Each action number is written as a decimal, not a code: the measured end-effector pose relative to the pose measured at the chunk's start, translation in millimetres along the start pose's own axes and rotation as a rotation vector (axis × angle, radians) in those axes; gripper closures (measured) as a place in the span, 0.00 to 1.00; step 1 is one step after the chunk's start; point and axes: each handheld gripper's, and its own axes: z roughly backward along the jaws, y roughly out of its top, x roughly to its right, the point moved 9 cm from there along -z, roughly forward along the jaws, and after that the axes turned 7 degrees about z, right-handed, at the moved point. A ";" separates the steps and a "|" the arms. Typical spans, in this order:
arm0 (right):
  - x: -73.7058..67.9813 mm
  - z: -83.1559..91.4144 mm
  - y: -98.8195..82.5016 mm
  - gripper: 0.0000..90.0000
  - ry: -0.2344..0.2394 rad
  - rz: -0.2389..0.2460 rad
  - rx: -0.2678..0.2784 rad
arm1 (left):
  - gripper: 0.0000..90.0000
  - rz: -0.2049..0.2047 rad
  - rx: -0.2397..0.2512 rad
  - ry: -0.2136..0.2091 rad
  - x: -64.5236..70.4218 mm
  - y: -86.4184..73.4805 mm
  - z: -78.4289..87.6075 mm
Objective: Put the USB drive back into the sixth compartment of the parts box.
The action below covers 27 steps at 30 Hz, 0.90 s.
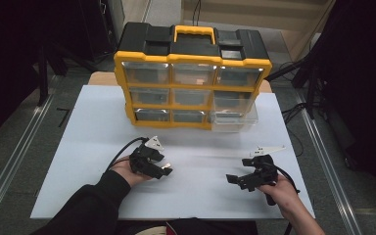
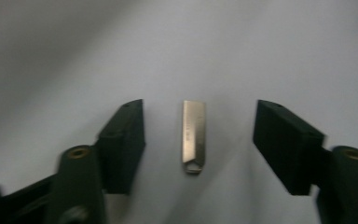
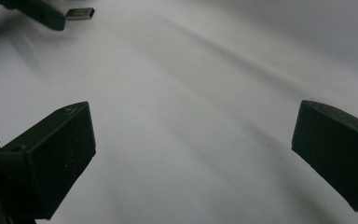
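The left gripper (image 2: pixel 199 140) hangs low over the white tabletop (image 1: pixel 78 147), jaws spread wide, a small silver USB stick (image 2: pixel 194 136) lying loose between them, touching neither. The right gripper (image 3: pixel 193 154) also gapes over bare surface, well apart. Behind both stands a yellow-and-black drawer organizer (image 1: pixel 192 78), its lower-right drawer (image 1: pixel 234 117) pulled out.

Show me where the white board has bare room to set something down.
Free: the white board left of the yellow-and-black drawer organiser, and the strip between both claws. Crowded: by the left claw, where a small silver metal USB stick lies between its open jaws.
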 end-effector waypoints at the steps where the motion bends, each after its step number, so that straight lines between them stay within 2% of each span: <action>1: -0.1 0.0 -0.1 0.00 0.001 0.000 -0.001 | 0.57 0.002 0.015 0.008 -0.8 -0.7 -0.1; 3: -0.2 -0.3 0.0 0.00 0.003 -0.002 -0.002 | 0.63 -0.007 0.031 0.013 -1.4 -2.8 0.6; 7: 0.2 0.0 0.1 0.00 0.004 -0.009 -0.004 | 0.64 -0.010 0.019 0.028 3.0 -4.8 1.0; 10: 1.1 -0.2 0.0 0.00 0.002 -0.008 -0.002 | 0.73 -0.018 0.011 0.053 3.1 -5.8 1.6; 11: 1.1 -0.2 -0.2 0.00 0.003 -0.009 -0.004 | 0.78 -0.013 0.009 0.063 2.3 -5.8 1.8; 12: 1.0 -0.2 -0.3 0.00 0.003 -0.009 -0.005 | 0.88 0.000 0.006 0.064 2.1 -5.9 1.9; 18: 1.2 -0.1 -0.5 0.00 0.007 -0.010 -0.006 | 0.89 0.047 -0.009 0.042 -0.2 -5.0 3.1; 22: 0.6 0.3 -0.1 0.00 0.008 -0.009 -0.002 | 0.89 0.107 -0.012 -0.009 -3.3 -4.4 4.6; 24: 0.2 0.8 0.1 0.00 0.009 -0.011 -0.001 | 0.89 0.132 -0.008 -0.015 -5.7 -3.9 6.3; 27: 0.1 0.8 0.0 0.00 0.009 -0.008 -0.002 | 0.89 0.140 0.001 -0.024 -7.0 -2.0 11.1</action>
